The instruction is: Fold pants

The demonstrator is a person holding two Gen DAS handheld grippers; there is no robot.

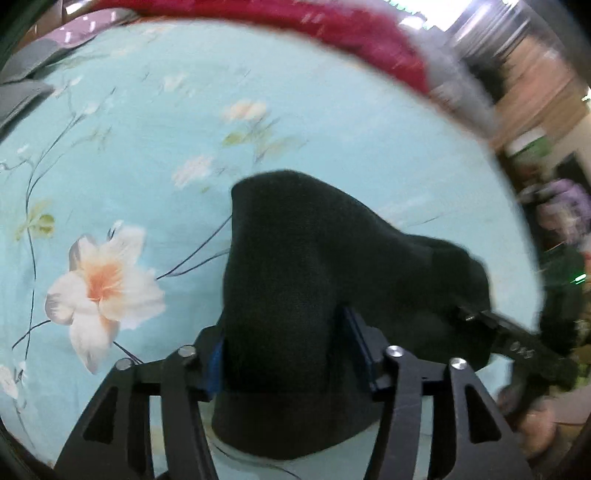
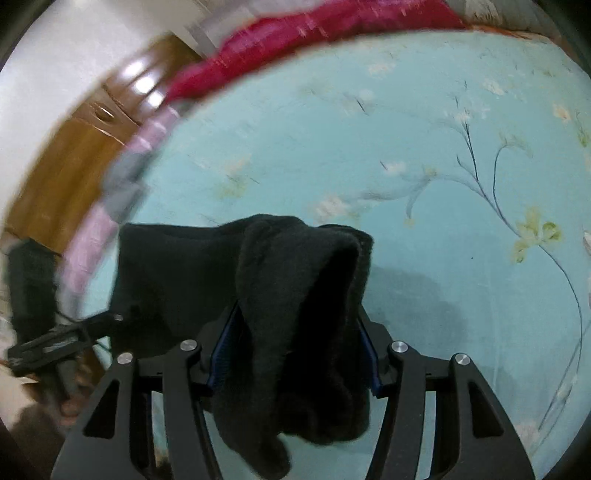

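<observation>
Black pants are held bunched above a pale blue flowered bedsheet. A thick fold of cloth is gripped between the blue pads of the right gripper. Cloth also sits between the pads of the left gripper, but whether it is pinched cannot be told. The fabric looks soft, light and floppy; hems or waistband are judged the best holds. A red blanket is seen along the far edge, well apart.

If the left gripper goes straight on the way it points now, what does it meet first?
Probably the black pants, already bunched between the left gripper fingers; beyond them lies the floral sheet.
</observation>
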